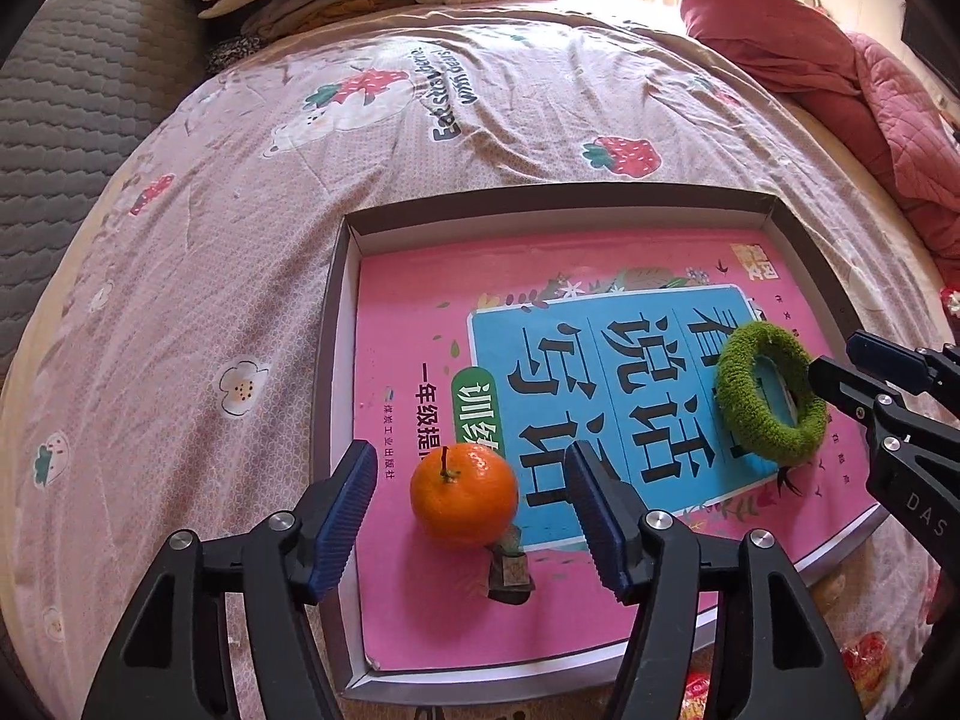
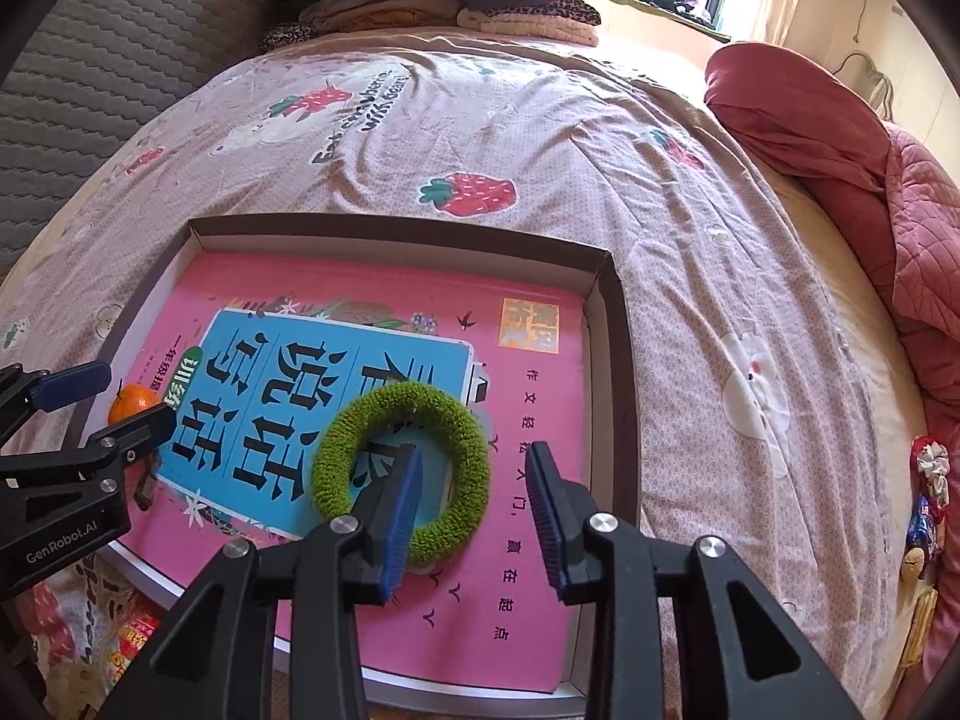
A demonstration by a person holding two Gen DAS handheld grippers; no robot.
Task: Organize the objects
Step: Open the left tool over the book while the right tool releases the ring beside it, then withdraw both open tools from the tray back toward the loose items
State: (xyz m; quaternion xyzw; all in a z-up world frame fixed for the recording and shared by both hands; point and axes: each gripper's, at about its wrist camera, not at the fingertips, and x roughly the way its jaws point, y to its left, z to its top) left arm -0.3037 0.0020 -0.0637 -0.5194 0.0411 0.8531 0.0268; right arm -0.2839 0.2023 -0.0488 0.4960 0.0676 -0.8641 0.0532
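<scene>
With both pairs of jaws released, we risk our left gripper (image 1: 471, 516) nudging the tangerine (image 1: 463, 497) rolling lower-left, or our right gripper (image 2: 477, 516) dragging the green scrunchie (image 2: 401, 474) across the book (image 2: 528, 588).

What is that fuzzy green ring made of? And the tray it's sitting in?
The green ring looks like soft, fuzzy fabric, perhaps chenille or terry: its surface is nubbly and matte. It is probably a hair scrunchie. The tray looks like thin cardboard, since its low walls are flat, folded at the corners, dark outside and pale inside.
</scene>
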